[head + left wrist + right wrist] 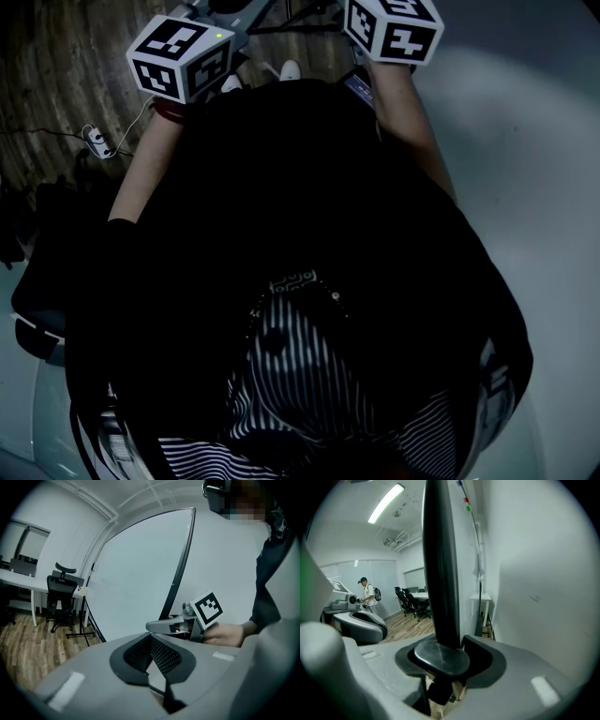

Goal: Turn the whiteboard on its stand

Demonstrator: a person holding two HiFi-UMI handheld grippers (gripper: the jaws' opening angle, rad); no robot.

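Note:
The whiteboard [136, 573] stands on edge, its white face filling the left gripper view, with a dark frame [180, 569] along its right side. My right gripper [154, 626] sits at that frame's lower part. In the right gripper view the dark frame [440, 573] runs up between the jaws, its rounded corner [440, 660] lying between the pads, and my right gripper [445, 657] is shut on it. My left gripper [150, 651] hangs in front of the board, shut on nothing. The head view shows only both marker cubes [181, 56] [394, 26] at the top.
A black office chair [61, 592] and a white desk [18, 578] stand left of the board on the wood floor, beside the stand's foot [82, 632]. Another person [369, 597], more chairs [410, 603] and a small white table [480, 597] are farther back.

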